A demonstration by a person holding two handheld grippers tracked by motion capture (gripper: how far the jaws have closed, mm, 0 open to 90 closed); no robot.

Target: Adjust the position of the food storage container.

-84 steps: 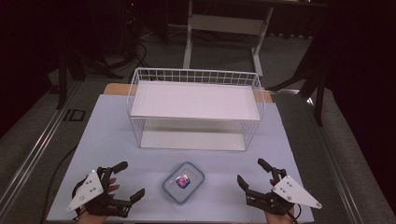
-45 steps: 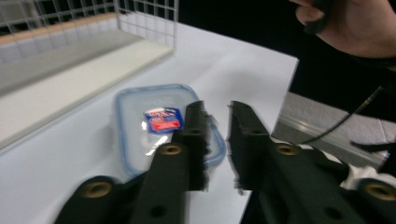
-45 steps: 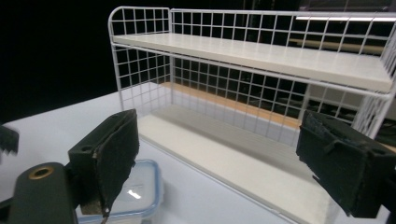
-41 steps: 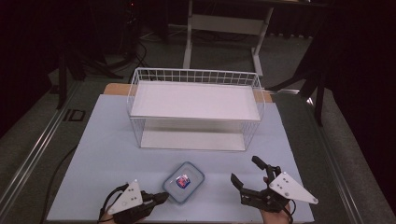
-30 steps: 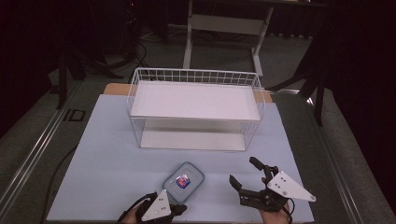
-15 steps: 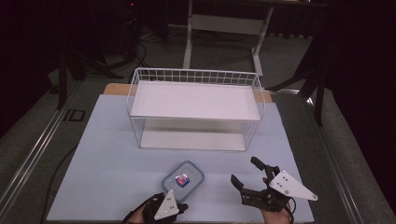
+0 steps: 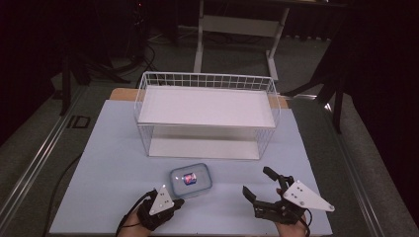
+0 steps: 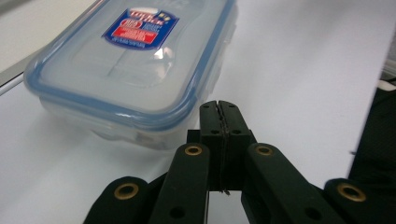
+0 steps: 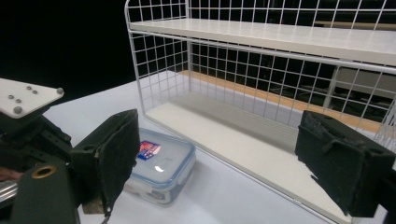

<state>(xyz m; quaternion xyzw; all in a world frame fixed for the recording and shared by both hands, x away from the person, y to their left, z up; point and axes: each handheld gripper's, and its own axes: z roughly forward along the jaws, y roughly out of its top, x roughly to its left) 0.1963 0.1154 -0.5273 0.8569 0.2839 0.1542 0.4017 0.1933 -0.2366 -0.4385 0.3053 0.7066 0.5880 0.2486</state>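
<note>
Left claw (image 8: 219, 105) neared container (image 8: 135, 65).

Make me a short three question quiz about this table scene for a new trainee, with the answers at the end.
1. True or false: the left gripper has its jaws pressed together with nothing between them.
2. Which thing lies nearest the left gripper's tips: A, the wire shelf rack; B, the lidded plastic container; C, the right gripper?
3. Fill in: the container's lid has a rim coloured ____ and a sticker on top.

Key
1. True; the jaws meet just short of the container's corner in the left gripper view.
2. B.
3. Blue.
</note>
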